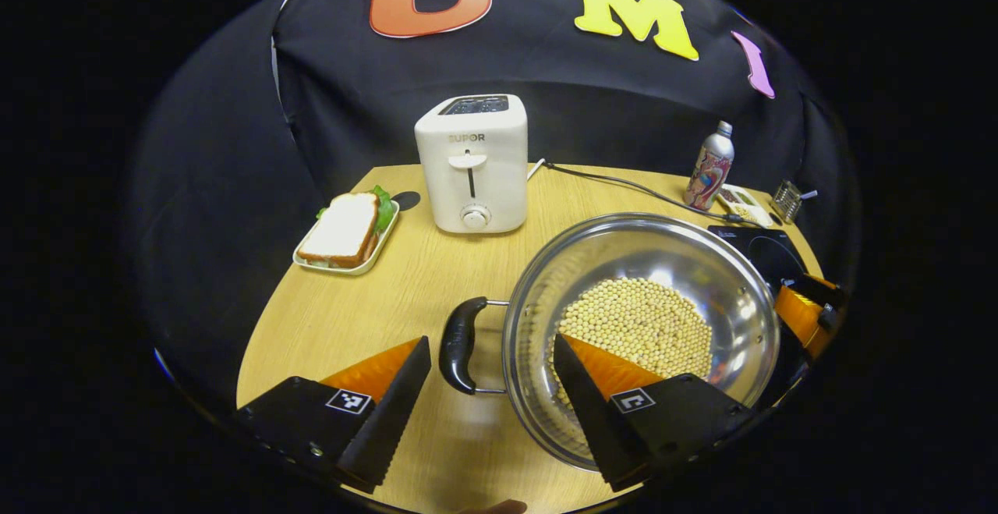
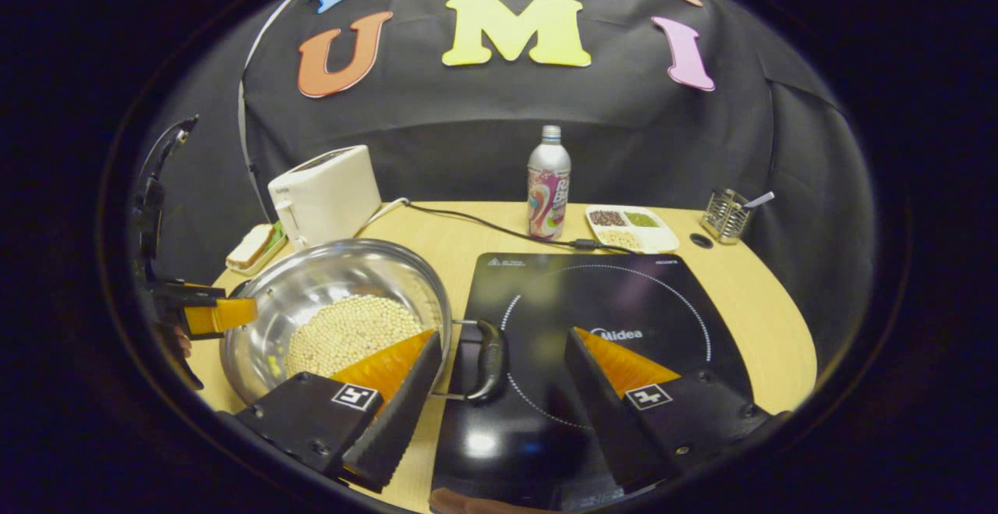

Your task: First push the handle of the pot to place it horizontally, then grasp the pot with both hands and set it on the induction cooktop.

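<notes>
Wooden table (image 1: 390, 295) carries round, shiny steel pot (image 1: 702, 264) of beans.

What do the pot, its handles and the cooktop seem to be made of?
The pot looks like polished steel: its wall mirrors the lights. Its handles look like glossy black plastic on thin metal rods. The cooktop seems to be smooth black glass, judging by its reflections.

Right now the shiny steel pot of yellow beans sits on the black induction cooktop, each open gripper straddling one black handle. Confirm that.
Not quite: the shiny steel pot sits on the wooden table beside the black induction cooktop, as the right gripper view shows. The rest holds: the left gripper and right gripper are open, each straddling one black handle.
</notes>
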